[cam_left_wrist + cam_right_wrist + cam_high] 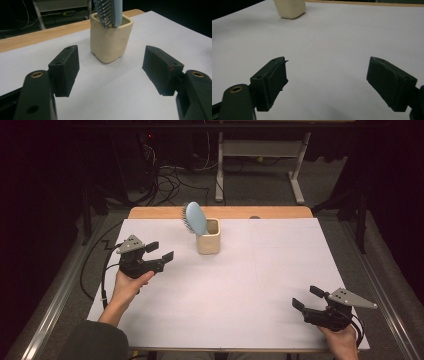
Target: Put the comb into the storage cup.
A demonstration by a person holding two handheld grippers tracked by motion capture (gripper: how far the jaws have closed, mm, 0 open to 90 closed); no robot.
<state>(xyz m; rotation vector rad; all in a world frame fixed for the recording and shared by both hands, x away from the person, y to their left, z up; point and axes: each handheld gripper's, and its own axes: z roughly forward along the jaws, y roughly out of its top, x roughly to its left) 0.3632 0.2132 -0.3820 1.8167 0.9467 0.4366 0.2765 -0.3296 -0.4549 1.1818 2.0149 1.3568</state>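
The left gripper [160, 251] is held above the white table cover [235, 295] by the person's left hand [129, 285], the forearm coming in from the near edge at a slant and the grey three-cornered plate turned upward. Its jaws are spread wide and nothing is held between them. Just ahead of those jaws, near but apart from them, a cream cup [110, 40] is seen standing upright on the cover, centred in the gap of the left gripper view. A light blue hairbrush [195, 218] is stood in the cup handle-down, its head leaning away to the far left with the bristles [104, 11] turned toward the gripper's left jaw side.

The right gripper [308, 298] is held low at the near right corner of the table by the right hand [344, 337], its jaws likewise parted and empty (the bare cover is seen between them in the right gripper view). From it the cup [290, 8] is found well ahead and to the left, well apart.

The table is covered with white sheeting, a strip of bare wooden edge [220, 212] being left exposed beyond the cup. Beyond that, a dim room is seen: grey carpet, tangled black cables [167, 182] on the floor and the white legs of another desk frame [260, 165].
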